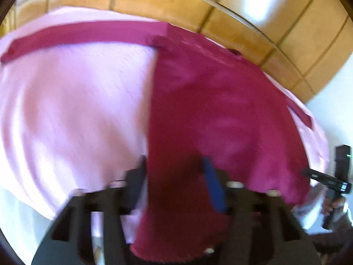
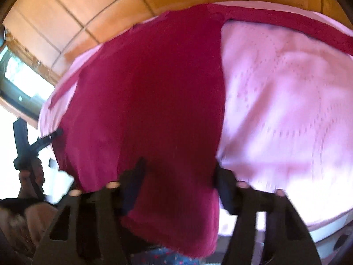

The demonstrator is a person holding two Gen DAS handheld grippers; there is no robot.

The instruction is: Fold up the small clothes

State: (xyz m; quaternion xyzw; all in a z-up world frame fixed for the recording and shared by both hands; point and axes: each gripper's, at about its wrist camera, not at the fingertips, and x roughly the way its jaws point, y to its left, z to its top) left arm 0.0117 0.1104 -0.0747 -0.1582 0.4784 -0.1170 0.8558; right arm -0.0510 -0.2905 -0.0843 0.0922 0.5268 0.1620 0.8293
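A magenta long-sleeved top (image 1: 220, 110) lies on a pale pink cloth (image 1: 72, 110), one sleeve (image 1: 83, 34) stretched out flat to the left. Its near hem hangs over the front edge between the fingers of my left gripper (image 1: 175, 176), whose jaws stand wide apart around the fabric. In the right wrist view the same top (image 2: 154, 99) fills the middle, and its hem drapes between the spread fingers of my right gripper (image 2: 178, 176). Both views are blurred. Each gripper shows at the other view's edge: the right gripper (image 1: 337, 183) and the left gripper (image 2: 26, 150).
The pink cloth (image 2: 286, 110) covers a raised surface. Orange floor tiles (image 1: 242, 6) lie beyond it. A window or door frame (image 2: 19, 81) shows at the left of the right wrist view. Blue patterned fabric (image 2: 167, 256) shows at the bottom.
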